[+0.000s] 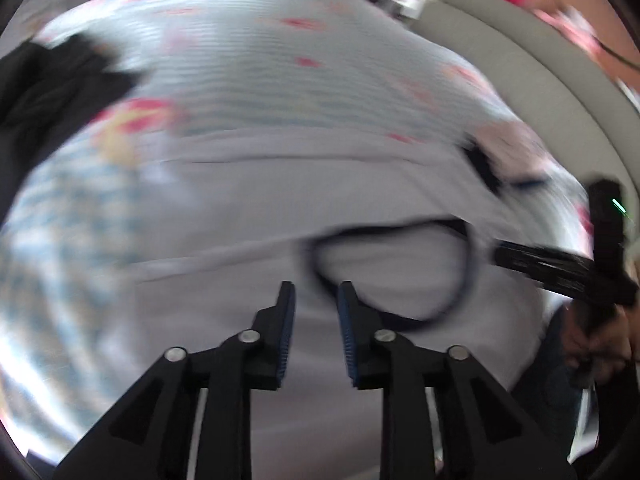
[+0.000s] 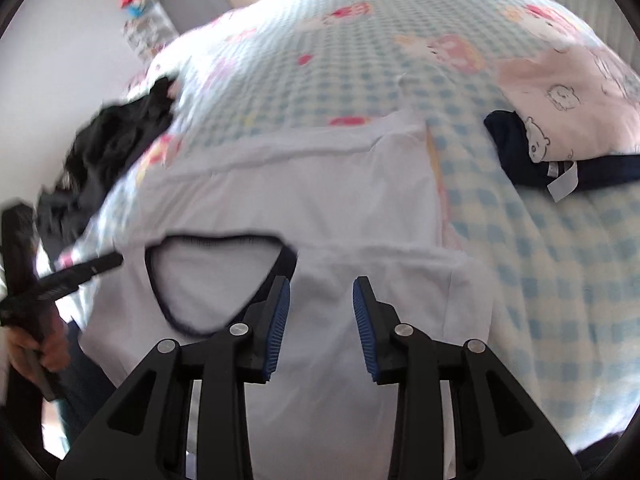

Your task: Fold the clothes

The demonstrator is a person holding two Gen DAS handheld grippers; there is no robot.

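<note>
Your left tongs (image 1: pixel 316 312) and right tongs (image 2: pixel 322 312) both hang parted and empty over the white shirt (image 2: pixel 288 216) spread on the bed (image 2: pixel 540 248) just beneath them. It looks soft, light and limp; pinch its edges near the dark-trimmed neckline (image 2: pixel 216 240).

The white shirt (image 2: pixel 304 216) lies flat on the bed (image 2: pixel 540 280), so nothing rises under either claw — the left claw (image 1: pixel 316 300) and right claw (image 2: pixel 321 294) both hang over it with nothing between the fingers. To the right, checked bedcover lies bare up to a dark blue garment (image 2: pixel 520 152) and a pink pillow (image 2: pixel 568 92) resting on it, which close off the far right. On the left a heap of black clothes (image 2: pixel 108 140) blocks the bed's edge, near the wall (image 2: pixel 60 60).
</note>
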